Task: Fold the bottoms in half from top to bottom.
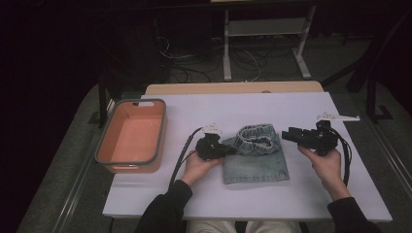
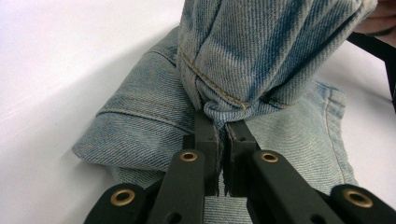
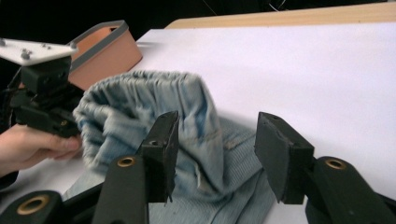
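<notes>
A small pair of denim shorts (image 1: 256, 158) lies near the middle of the white table (image 1: 194, 194), a little toward the person's edge, with its elastic waistband (image 1: 255, 137) lifted and bunched toward the far side. The left gripper (image 1: 228, 150) meets the garment at its left edge; in the left gripper view its two black jaws are pressed together on a pinched fold of the denim hem (image 2: 224, 109), and the cloth rises in a raised hump above them. The right gripper (image 1: 286, 134) hangs just off the shorts' right edge, near the waistband and not touching it; in the right gripper view its jaws stand spread wide, with the gathered waistband (image 3: 149, 100) showing behind the left jaw and bare table behind the right one. An orange bin with a grey rim (image 1: 130, 137) sits at the table's left edge, well apart from the shorts, with open surface between them. Bare table stretches from the shorts to the far edge, and a narrower strip runs along the near edge. A small white piece (image 1: 337, 117) lies near the far right corner, behind the right gripper.
</notes>
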### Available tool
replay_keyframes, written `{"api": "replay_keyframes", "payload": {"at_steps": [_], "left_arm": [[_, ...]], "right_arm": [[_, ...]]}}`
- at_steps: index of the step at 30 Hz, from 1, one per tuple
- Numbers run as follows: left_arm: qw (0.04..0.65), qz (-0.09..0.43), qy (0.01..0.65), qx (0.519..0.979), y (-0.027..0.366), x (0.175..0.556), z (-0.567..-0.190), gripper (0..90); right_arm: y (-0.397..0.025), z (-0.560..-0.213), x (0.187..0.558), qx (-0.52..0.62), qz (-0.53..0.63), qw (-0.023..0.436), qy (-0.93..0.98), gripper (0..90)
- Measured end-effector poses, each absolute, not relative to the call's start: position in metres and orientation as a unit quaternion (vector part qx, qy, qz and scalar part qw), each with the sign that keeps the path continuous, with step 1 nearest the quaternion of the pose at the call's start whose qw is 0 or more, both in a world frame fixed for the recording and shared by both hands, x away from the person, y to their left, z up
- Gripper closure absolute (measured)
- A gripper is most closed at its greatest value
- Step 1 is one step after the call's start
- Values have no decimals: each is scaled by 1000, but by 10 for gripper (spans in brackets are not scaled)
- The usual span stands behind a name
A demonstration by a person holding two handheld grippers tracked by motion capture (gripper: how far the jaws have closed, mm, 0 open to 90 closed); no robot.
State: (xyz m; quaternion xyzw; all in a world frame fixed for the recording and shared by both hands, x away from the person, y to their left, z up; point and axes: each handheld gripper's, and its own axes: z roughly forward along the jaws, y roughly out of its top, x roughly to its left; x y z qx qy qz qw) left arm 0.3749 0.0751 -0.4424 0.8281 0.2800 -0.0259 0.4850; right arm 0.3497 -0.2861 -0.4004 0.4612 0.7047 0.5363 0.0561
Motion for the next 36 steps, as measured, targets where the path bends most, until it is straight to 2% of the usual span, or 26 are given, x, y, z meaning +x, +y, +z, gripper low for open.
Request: {"api": "replay_keyframes", "payload": {"at_steps": [6, 11, 13, 17, 19, 36], "left_arm": [[486, -28, 281, 827, 75, 375, -443, 862], [485, -28, 281, 828, 75, 375, -443, 862], [485, -28, 280, 828, 75, 375, -443, 862], [486, -29, 281, 827, 75, 375, -443, 862], [486, -30, 281, 827, 75, 375, -443, 862], [484, -23, 277, 830, 74, 374, -442, 860]], "right_arm": [[-284, -404, 368, 459, 528, 62, 711, 513], [-285, -407, 383, 457, 523, 57, 718, 585], [-285, -408, 390, 459, 524, 55, 716, 651], [-283, -413, 403, 467, 507, 56, 722, 846], [-282, -417, 408, 470, 503, 47, 723, 891], [-243, -421, 414, 425, 494, -4, 758, 892]]}}
